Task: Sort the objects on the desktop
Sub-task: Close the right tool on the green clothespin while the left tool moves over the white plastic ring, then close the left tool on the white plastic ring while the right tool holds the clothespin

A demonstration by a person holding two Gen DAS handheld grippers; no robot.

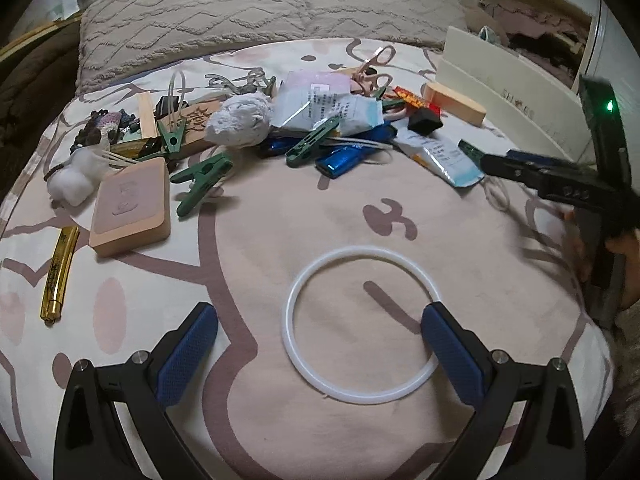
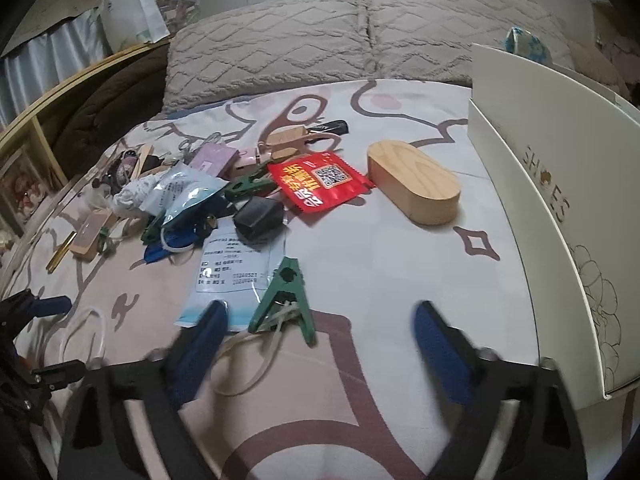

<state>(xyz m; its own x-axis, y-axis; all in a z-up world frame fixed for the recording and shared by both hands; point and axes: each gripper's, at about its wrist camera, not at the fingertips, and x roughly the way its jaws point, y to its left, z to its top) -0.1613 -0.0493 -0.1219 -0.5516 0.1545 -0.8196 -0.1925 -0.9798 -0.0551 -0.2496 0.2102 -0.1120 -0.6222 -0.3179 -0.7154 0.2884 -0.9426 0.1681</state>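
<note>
On the patterned bedspread nearly everything waits unsorted: green plastic clothespins, packets and a white silicone ring lie loose. Both the left gripper and right gripper stand apart, gripping nothing; the white shoebox beside them looks unused.

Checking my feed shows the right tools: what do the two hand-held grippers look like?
Both match: the left hand-held gripper and right hand-held gripper have black angular frames with silver screws and two fingers faced with blue textured pads. Seen from the left camera, the right one's black body carries a green light.
</note>
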